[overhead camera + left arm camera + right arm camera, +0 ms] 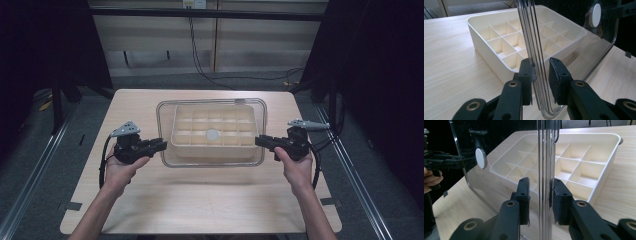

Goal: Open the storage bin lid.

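in the high view a clear lid (211,102) lies over the cream divided tray (212,132) mid-table, the left gripper (159,145) and right gripper (261,141) at its two side edges; whether it is being set on or lifted off cannot be told. the wooden table (200,195) stands on grey floor before a pale wall with cables. in the left gripper view the jaws straddle the lid's rim, narrow but not clamped. the right gripper view shows the same.
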The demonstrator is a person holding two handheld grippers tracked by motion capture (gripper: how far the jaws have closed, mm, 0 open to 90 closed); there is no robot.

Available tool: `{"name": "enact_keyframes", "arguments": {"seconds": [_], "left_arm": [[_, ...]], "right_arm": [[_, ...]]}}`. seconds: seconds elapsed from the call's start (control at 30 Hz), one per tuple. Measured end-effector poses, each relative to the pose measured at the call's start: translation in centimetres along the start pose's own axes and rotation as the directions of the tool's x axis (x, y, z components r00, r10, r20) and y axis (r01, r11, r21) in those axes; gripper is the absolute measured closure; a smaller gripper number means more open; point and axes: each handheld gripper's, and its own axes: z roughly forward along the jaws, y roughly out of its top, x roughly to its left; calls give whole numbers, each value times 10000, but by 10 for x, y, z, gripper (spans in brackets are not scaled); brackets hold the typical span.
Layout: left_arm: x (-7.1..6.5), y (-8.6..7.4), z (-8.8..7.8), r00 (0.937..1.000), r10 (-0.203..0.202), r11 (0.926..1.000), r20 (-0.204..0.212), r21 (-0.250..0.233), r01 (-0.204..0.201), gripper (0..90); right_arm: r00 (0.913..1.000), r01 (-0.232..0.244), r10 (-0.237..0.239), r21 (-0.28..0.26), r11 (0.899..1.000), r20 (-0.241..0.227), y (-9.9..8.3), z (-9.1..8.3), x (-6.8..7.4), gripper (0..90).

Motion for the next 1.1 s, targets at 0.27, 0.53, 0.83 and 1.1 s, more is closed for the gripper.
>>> {"name": "enact_keyframes", "arguments": {"seconds": [0.27, 0.53, 0.83, 1.1], "left_arm": [[-3, -6, -4, 10000, 76, 9998, -21, 178, -76, 731], [-7, -20, -6, 10000, 59, 9993, 59, 374, -62, 730], [-14, -24, -11, 9998, 30, 9992, 200, 395, -38, 733], [-18, -33, -10, 9998, 10, 9980, 222, 626, -24, 732]], "right_arm": [[9999, -49, 49, 92, 9999, -87, -7, -1, 5, 710], [10000, -85, 86, 254, 9996, -19, -19, -1, 7, 708], [9999, -81, 78, 169, 9998, 145, -30, -7, 14, 707], [9996, -112, 105, 283, 9995, 255, -37, -12, 17, 706]]}}
